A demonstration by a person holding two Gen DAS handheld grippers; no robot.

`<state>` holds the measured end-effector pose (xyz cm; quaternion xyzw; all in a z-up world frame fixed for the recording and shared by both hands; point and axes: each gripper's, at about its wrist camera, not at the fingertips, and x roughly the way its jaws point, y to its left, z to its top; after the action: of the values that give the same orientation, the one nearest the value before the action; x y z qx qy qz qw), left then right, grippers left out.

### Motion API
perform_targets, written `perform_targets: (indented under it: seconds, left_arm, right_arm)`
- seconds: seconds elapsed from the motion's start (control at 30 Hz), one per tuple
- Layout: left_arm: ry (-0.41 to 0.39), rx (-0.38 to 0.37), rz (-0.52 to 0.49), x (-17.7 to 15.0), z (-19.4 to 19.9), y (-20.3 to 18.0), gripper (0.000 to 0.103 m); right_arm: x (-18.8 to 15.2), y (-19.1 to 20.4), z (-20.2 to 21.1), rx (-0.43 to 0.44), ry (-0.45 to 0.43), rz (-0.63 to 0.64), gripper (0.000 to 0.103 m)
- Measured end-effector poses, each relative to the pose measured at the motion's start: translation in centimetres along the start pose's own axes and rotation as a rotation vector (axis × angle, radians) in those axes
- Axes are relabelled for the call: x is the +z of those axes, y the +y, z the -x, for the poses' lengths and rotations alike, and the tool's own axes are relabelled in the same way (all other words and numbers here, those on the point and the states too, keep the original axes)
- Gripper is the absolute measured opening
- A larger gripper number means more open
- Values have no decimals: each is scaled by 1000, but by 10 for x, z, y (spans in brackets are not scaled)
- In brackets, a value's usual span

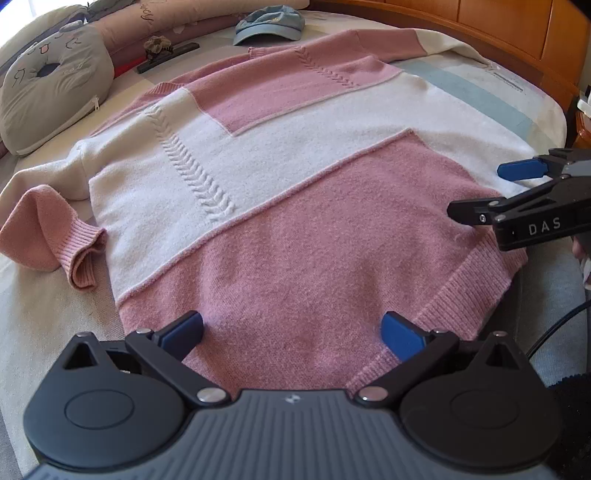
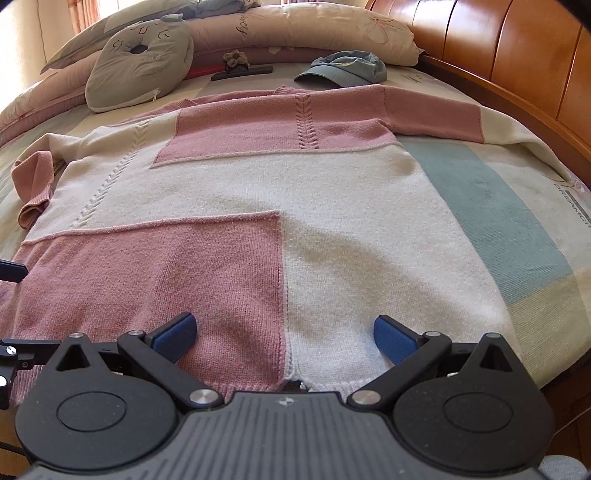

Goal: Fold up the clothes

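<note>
A pink and white knit sweater (image 1: 280, 177) lies spread flat on the bed, hem toward me, neck far away. It also shows in the right wrist view (image 2: 258, 192). One sleeve is bunched at the left (image 1: 48, 236); the other stretches toward the headboard (image 2: 461, 122). My left gripper (image 1: 291, 332) is open over the pink hem area, holding nothing. My right gripper (image 2: 284, 334) is open over the hem where pink meets white, holding nothing. The right gripper also shows in the left wrist view (image 1: 480, 188) at the sweater's right edge.
A blue cap (image 2: 343, 68) lies beyond the sweater's neck. A grey cat cushion (image 2: 140, 70) and long pillows (image 2: 295, 29) sit at the far side. A dark hair clip with a flower (image 2: 240, 68) lies near them. A wooden headboard (image 2: 517, 55) runs along the right.
</note>
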<state>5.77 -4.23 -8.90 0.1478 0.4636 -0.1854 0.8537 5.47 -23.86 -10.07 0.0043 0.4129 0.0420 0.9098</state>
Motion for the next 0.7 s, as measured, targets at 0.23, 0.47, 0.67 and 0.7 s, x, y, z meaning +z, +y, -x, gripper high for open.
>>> perform_targets:
  seconds: [0.23, 0.47, 0.67, 0.7]
  left_arm:
    - [-67, 25, -34, 21, 8, 8, 102]
    - [-68, 48, 3, 50, -29, 37, 102]
    - [-60, -42, 108, 23, -27, 52, 102]
    - [-57, -48, 104, 20, -24, 53, 102]
  right_arm:
    - [-4, 1, 3, -4, -5, 5, 103]
    - [-4, 1, 4, -2, -6, 8, 103]
    - [-8, 0, 6, 13, -12, 33, 103]
    - [-8, -1, 6, 17, -13, 37, 103]
